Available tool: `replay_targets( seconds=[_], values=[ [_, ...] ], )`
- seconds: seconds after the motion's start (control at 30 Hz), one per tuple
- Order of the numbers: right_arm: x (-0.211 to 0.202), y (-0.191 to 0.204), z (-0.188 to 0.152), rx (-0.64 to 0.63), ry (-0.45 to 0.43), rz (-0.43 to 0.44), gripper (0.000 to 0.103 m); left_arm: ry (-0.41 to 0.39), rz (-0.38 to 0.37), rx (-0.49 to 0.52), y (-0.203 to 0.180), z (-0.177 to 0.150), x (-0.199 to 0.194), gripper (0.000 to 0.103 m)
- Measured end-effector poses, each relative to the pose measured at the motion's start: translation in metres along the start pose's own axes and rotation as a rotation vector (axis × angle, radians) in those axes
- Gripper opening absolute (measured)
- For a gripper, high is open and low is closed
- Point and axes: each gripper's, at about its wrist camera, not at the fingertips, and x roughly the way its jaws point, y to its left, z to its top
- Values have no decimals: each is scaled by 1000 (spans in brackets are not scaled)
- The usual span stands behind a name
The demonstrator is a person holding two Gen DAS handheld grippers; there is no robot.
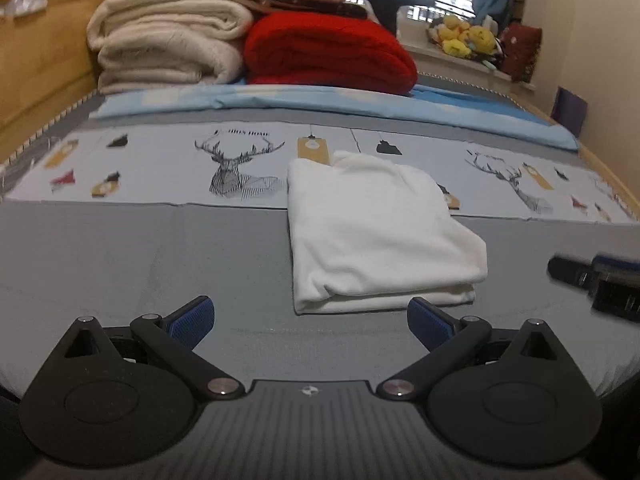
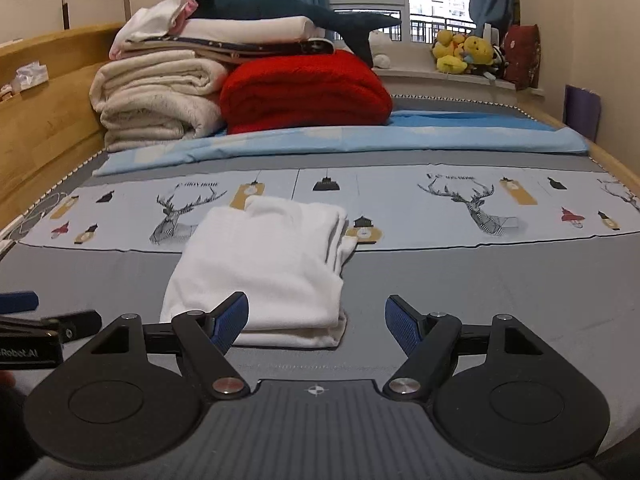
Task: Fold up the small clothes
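A small white garment [image 1: 376,232] lies folded into a neat rectangle on the grey bed sheet [image 1: 160,260]. My left gripper [image 1: 310,322] hovers just short of its near edge, open, with nothing between the blue pads. In the right wrist view the same white garment [image 2: 264,264] sits ahead and slightly left. My right gripper [image 2: 316,322] is open above the garment's near right corner, holding nothing. The right gripper's dark body shows at the right edge of the left wrist view, and the left gripper's body at the left edge of the right wrist view.
Folded cream blankets [image 1: 168,44] and a red blanket [image 1: 328,56] are stacked at the head of the bed, beside a wooden side board [image 1: 36,76]. A light blue cover [image 1: 320,104] and a deer-print band [image 1: 236,168] cross the bed. Yellow plush toys [image 2: 464,54] sit on the window sill.
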Motion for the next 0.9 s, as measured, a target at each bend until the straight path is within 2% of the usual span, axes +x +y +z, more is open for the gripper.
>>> replay_targets(
  seconds=[0.13,0.43,0.9],
  values=[
    [3,4,-1,-14,9,7,77,-10,19,20,-6,1,3,103],
    [4,5,-1,-17,20,20,77,-1,4,-2,-5,1,3,103],
    [5,11,0,-43,24,42,77,0,4,18,-12,0,4,103]
  ],
)
